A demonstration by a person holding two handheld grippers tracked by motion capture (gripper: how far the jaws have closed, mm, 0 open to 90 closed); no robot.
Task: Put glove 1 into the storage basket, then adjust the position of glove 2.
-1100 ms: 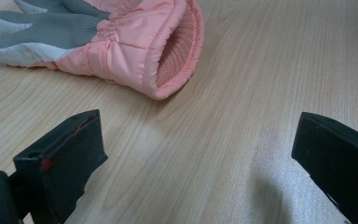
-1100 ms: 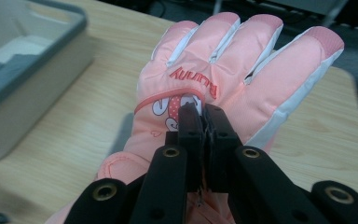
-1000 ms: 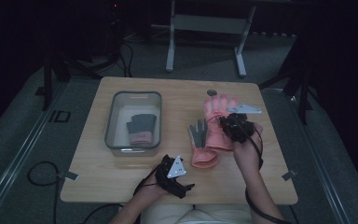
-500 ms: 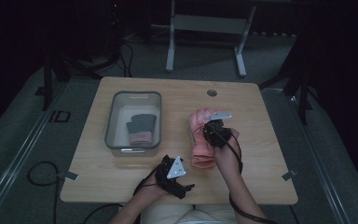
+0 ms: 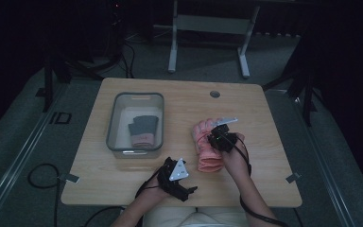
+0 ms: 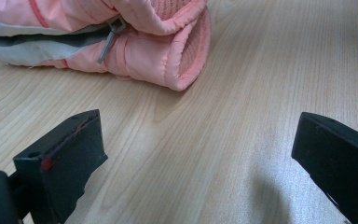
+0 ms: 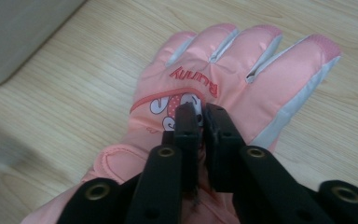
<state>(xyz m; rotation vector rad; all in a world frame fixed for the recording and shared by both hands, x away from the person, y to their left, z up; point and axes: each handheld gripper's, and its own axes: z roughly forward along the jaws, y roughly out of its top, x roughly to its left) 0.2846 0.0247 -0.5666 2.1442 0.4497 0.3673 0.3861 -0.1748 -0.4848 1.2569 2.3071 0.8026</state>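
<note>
A pink padded glove lies flat on the wooden table, fingers pointing away from me. In the right gripper view its back carries a cartoon print and red lettering. My right gripper is down on the glove's back. Its jaws have just been opening but stand a narrow slit apart, with a pinch of the glove's fabric between them. My left gripper rests near the front edge, jaws wide open on bare wood. The glove's cuff lies just ahead of it.
A clear grey bin stands at the left of the table with a dark grey glove with a pink cuff inside; its corner is near the pink glove. A round hole is at the back edge.
My right hand has brought the pink glove down from the air and toward me; it now lies flat on the table. The left gripper has stayed put.
</note>
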